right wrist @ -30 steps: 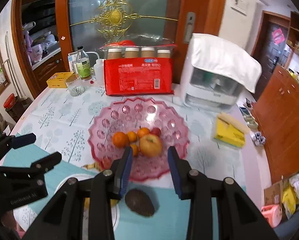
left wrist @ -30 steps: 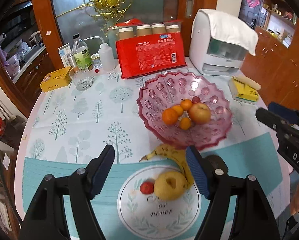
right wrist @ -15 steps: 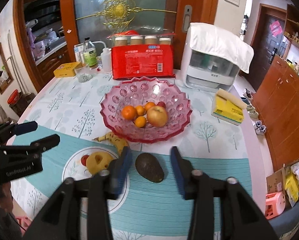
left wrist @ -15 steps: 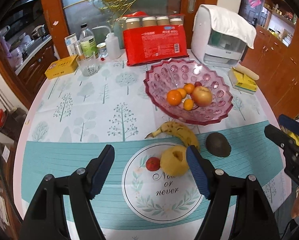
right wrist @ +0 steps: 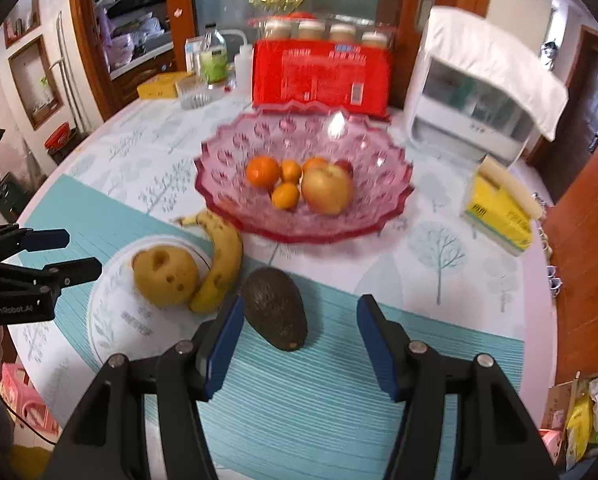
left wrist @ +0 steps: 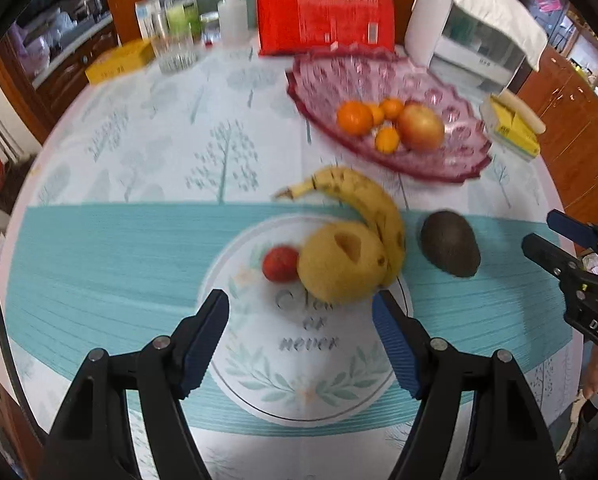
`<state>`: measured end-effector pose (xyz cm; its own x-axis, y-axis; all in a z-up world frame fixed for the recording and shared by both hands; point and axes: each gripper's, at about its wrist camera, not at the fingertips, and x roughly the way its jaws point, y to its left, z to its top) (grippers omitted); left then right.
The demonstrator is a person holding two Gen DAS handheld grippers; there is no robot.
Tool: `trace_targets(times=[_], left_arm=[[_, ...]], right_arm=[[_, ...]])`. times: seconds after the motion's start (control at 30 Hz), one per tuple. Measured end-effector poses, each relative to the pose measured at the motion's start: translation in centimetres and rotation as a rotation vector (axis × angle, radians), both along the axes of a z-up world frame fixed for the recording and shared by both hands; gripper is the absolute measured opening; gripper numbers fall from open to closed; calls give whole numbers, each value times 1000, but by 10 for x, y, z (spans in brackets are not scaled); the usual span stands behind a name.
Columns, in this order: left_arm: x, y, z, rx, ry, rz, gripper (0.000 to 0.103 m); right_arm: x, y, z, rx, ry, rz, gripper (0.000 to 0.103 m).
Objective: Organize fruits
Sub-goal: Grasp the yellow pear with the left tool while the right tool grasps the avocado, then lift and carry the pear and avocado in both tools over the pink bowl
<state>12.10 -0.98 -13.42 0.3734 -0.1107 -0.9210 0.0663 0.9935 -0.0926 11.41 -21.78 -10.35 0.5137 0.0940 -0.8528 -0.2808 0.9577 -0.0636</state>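
L wrist view: left gripper (left wrist: 299, 332) open, nothing between pads, poised over yellow fruit (left wrist: 341, 266), strawberry (left wrist: 280, 264) and banana (left wrist: 365, 208) by the plate (left wrist: 311, 392). Risk: wide jaws catch banana too.

R wrist view: right gripper (right wrist: 299, 338) jaws just been opening, avocado (right wrist: 275, 306) near left pad, ungripped. Risk: off-centre closure rolls it. Pink bowl (right wrist: 379, 216) beyond.

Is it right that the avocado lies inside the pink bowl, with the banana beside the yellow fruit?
Not quite. The avocado lies on the teal mat, outside the pink bowl, as the right wrist view shows. The banana is indeed beside the yellow fruit.
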Motion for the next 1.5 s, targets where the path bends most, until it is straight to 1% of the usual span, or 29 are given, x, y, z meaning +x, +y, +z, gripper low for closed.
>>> trace_targets(times=[0.17,0.27,0.43,0.6,0.73,0.87,0.97,1.07,1.17,1.27,1.4,1.5], left_arm=[[2,-16,-25,-15,64,4,73],[8,-24,-32,-30,76,-1,73],[23,-35,-41,-35,67,-17,73],[40,-40,-52,-38,81,1,73],[48,-41,-56,-16,61,12,73],[55,-38,-63,-23,67,34,73],[56,-42,-64,7,44,28,73],[58,-45,-67,35,28,22,74],[63,-46,-69,45,27,27,74],[69,-44,-72,36,34,41,74],[70,-37,-76,-27,38,64,75],[67,-31,-77,-65,18,67,74]], right_arm=[[6,-3,-26,19,50,38,59],[10,1,-37,27,73,62,59],[17,11,-47,28,87,94,59],[22,21,-58,-2,93,120,59],[28,28,-70,-29,106,128,59],[35,31,-80,-35,119,122,59],[39,32,-85,-28,122,118,59],[40,35,-86,-35,103,121,59],[41,36,-87,-44,93,129,60],[42,38,-89,-58,88,139,60],[41,40,-89,-66,69,143,59],[38,39,-89,-65,60,142,59]])
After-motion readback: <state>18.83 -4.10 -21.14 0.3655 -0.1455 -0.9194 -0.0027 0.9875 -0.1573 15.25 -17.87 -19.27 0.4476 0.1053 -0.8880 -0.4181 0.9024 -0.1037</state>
